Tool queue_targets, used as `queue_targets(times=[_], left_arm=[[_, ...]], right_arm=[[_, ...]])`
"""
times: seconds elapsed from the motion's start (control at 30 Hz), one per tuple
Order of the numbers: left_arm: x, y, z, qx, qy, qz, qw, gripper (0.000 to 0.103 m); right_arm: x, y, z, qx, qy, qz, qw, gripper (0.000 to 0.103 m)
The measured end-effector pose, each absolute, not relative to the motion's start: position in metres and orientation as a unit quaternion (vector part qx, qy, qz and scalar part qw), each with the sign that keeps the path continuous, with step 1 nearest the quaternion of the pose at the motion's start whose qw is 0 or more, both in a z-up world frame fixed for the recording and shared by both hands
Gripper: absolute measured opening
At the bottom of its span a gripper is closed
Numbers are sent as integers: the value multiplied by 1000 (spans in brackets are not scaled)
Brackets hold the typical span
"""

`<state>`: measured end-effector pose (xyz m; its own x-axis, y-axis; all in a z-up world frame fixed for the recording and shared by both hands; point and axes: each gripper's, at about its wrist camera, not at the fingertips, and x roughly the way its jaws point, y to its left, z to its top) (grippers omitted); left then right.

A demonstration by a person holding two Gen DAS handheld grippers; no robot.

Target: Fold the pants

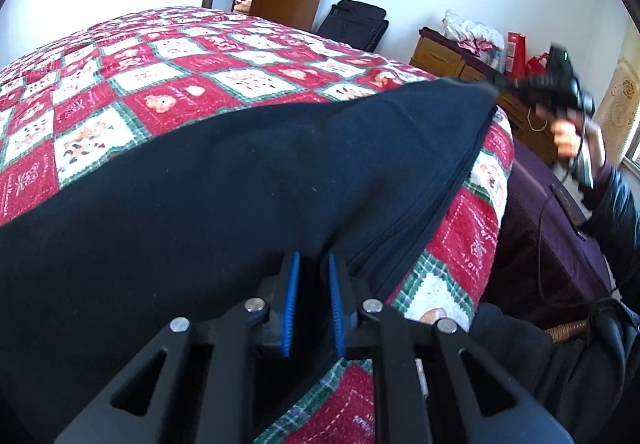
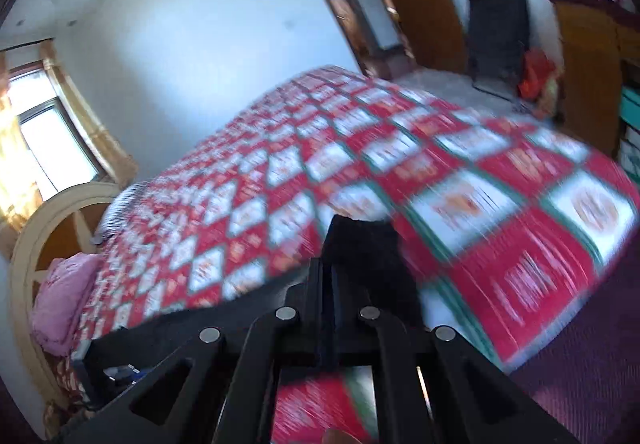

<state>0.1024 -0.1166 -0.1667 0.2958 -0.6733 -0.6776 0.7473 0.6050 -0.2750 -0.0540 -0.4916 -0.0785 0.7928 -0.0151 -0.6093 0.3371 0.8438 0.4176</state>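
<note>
The pants (image 1: 240, 184), a dark navy garment, lie spread across the near part of the bed, on the red, white and green patchwork quilt (image 1: 140, 84). One seamed edge runs along the right side of the bed, close to where the quilt drops over the side.

The left gripper (image 1: 314, 300) points down at the near edge of the pants. Its blue pads (image 1: 290, 304) stand close together with dark cloth pinched between them. This grip pins one near corner, probably so that the fabric can be lifted without slipping.

The right gripper (image 2: 328, 284) is fully closed on a fold of the same dark cloth, which stands up past the fingertips in its own view. In the left wrist view, the right gripper (image 1: 560, 88) is carried by a hand (image 1: 568, 136) at the far right end of the pants, with the cloth drawn taut toward it. The right wrist view is blurred.

Holding the two ends apart keeps the edge straight between the grippers. That tension judges well for a fold: both corners can travel together and land squarely on the far part of the garment.
</note>
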Motion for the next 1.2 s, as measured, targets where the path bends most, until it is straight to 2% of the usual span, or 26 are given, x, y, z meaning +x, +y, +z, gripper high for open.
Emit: queue_targets(times=[0.17,0.3,0.37,0.4,0.43,0.6,0.77,0.8,0.87,0.93,1.0,1.2], left_arm=[[104,-118,-165,53,400,-453,795,17],[103,-118,-166,45,404,-464,787,17],[100,-119,-167,51,404,-467,785,17],[98,-119,-167,54,403,-469,784,17],[97,-120,-167,56,402,-471,783,17],[99,-121,-169,54,407,-480,775,17],[97,-122,-172,55,410,-489,768,17],[97,-122,-172,53,411,-491,767,17],[97,-121,-172,50,413,-493,764,17],[97,-120,-173,48,413,-497,762,17],[99,-119,-174,44,413,-499,761,17],[98,-119,-174,41,410,-499,763,17]], right_arm=[[-79,-501,-96,281,312,-97,902,4],[-75,-496,-87,251,304,-149,907,11],[-75,-490,-78,233,290,-176,912,30],[-76,-486,-74,225,282,-185,914,46],[-76,-483,-70,217,278,-193,916,49],[-54,-455,-48,139,284,-193,929,49],[-1,-485,-51,169,331,-174,912,49],[14,-494,-57,182,348,-163,905,49],[33,-498,-68,199,373,-131,897,41],[43,-494,-74,178,391,-136,893,5],[52,-488,-79,155,407,-142,889,3],[49,-482,-66,139,373,-152,905,0]])
